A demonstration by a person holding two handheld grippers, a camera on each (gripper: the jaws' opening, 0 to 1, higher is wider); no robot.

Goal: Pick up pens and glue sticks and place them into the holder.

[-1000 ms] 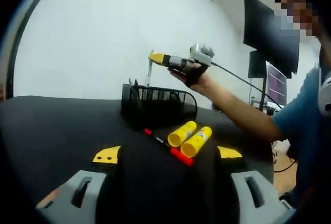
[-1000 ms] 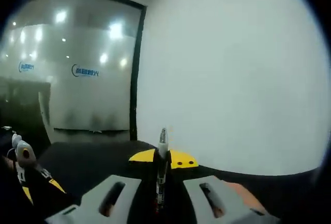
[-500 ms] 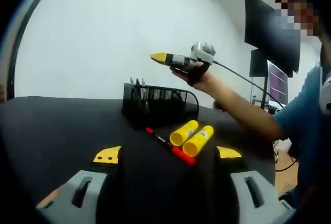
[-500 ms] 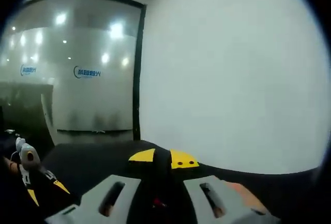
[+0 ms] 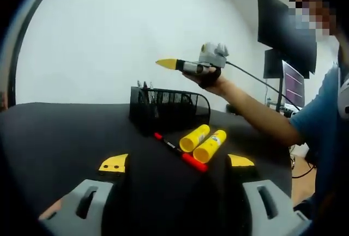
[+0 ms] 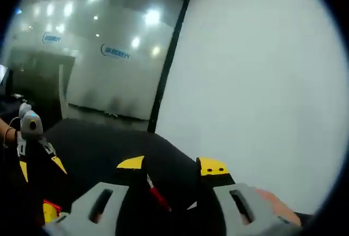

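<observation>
Left gripper view: right gripper hangs above the holder, apparently empty; left gripper gapes wide. Glue sticks and pen mid-table could roll if nudged.

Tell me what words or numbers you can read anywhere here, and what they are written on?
None can be read.
Glass wall: two blue signs, too blurred to read.
Glue sticks: small label print, too small to read.
Monitor: lit screen, nothing readable.
Red pen: no print that can be made out.
</observation>
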